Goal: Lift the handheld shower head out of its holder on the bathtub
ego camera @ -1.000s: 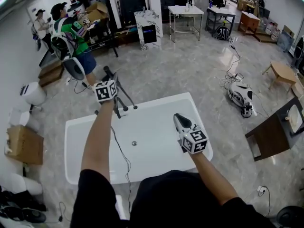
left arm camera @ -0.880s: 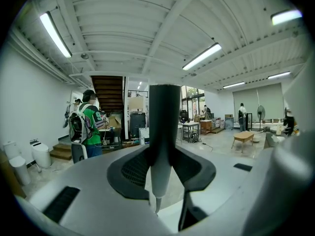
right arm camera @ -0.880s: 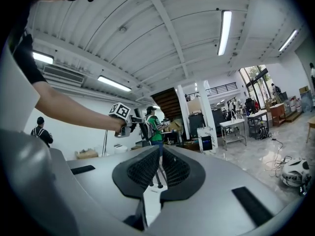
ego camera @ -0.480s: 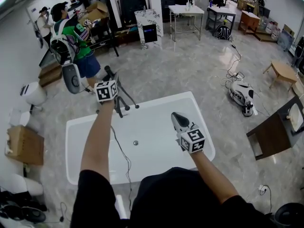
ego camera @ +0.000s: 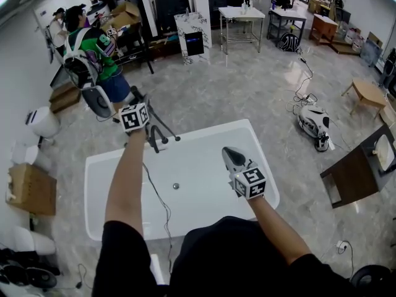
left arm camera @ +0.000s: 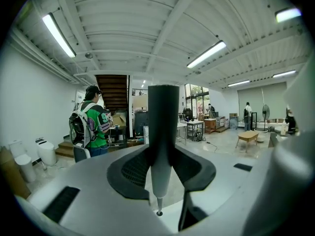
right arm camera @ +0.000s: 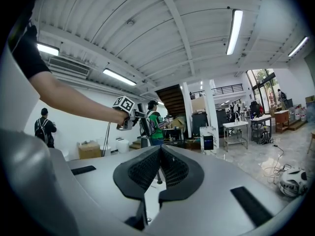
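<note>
The shower head [left arm camera: 163, 127] stands between the jaws of the left hand-held gripper [left arm camera: 160, 173], which is closed on its handle at a middling width, one pad pressing each side; the handle's long axis runs upright, straight across the line of the jaws, dark above the pads and paler grey below, ending in a thin stem. The holder [ego camera: 158, 135], part of a black fitting, sits just below and beside that hand-held gripper on the far rim of the bathtub [ego camera: 204, 129]; whether the handle has cleared it cannot be told from these views. The coming move looks like a pull straight up along the handle's axis, and it falls to the left hand, which already has the grip. The right hand-held gripper [right arm camera: 160, 167] is closed with nothing between its jaws; it hangs over the bathtub well apart from the shower head, which lies ahead of it and to its left.

Below both, the bathtub is white and bare but for a small drain [ego camera: 176, 185]. Beyond the left hand-held gripper lies a grey marbled floor [ego camera: 247, 91]; a person [ego camera: 93, 51] in green with a backpack stands ahead of it; farther off are a steel table [ego camera: 242, 17] and, far beyond the right hand-held gripper, a low wooden table [ego camera: 368, 94]; a box [ego camera: 31, 187] sits off to the left; strip lights line a white ribbed ceiling [left arm camera: 147, 28].
</note>
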